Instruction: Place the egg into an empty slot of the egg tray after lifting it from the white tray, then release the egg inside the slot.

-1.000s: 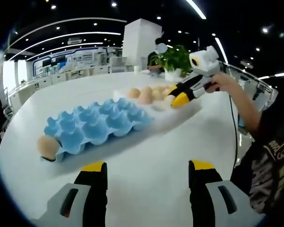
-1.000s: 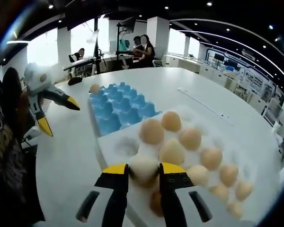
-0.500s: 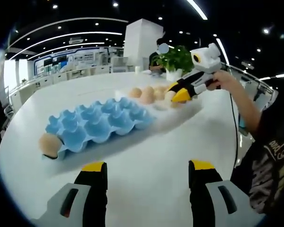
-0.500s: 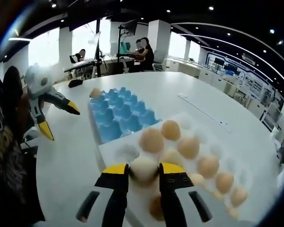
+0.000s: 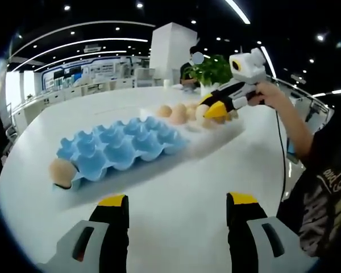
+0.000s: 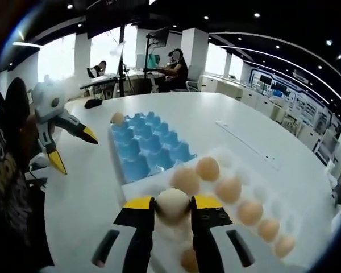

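Right gripper view: the right gripper (image 6: 172, 206) has its yellow-tipped jaws closed on a pale egg (image 6: 172, 202), held above the near end of the white tray (image 6: 275, 196). Brown eggs lie in that tray. Beyond the white tray, touching its far edge, sits the blue egg tray (image 6: 149, 149), with one brown egg (image 6: 117, 118) in its far corner slot. Left of the blue tray, the left gripper (image 6: 72, 149) hangs with jaws spread wide, holding nothing. Everything rests on a white table (image 6: 85, 199).
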The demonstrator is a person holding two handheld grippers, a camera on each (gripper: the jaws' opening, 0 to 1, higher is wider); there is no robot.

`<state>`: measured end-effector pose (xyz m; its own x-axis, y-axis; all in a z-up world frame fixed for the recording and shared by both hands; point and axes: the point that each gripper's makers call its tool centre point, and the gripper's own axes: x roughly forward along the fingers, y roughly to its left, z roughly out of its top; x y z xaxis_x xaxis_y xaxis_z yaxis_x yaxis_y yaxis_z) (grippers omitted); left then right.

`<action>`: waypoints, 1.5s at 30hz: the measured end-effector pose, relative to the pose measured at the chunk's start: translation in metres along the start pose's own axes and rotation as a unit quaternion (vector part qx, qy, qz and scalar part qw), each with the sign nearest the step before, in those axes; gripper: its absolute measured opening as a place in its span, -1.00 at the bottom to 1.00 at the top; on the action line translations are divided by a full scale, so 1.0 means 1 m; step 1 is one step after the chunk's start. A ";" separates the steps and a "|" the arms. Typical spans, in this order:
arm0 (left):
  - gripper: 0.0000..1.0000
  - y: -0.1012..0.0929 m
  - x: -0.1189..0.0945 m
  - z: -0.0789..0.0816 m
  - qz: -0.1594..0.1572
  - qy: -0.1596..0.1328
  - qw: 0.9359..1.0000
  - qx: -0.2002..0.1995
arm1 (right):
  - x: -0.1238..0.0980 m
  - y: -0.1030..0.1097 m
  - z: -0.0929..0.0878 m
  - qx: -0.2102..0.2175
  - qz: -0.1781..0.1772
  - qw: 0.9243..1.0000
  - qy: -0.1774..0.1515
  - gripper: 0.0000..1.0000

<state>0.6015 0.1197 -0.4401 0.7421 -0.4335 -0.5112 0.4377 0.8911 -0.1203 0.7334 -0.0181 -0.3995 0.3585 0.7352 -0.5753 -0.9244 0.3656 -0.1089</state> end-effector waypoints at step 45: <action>0.43 0.013 -0.009 -0.007 0.018 0.002 1.000 -0.010 | 0.034 0.027 0.035 -0.040 0.046 0.998 -0.013 -0.48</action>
<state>0.5968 0.1365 -0.4427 0.7544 -0.4013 -0.5195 0.4009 0.9083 -0.1193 0.7249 0.0370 -0.3931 0.2745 0.7784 -0.5646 -0.9605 0.2503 -0.1218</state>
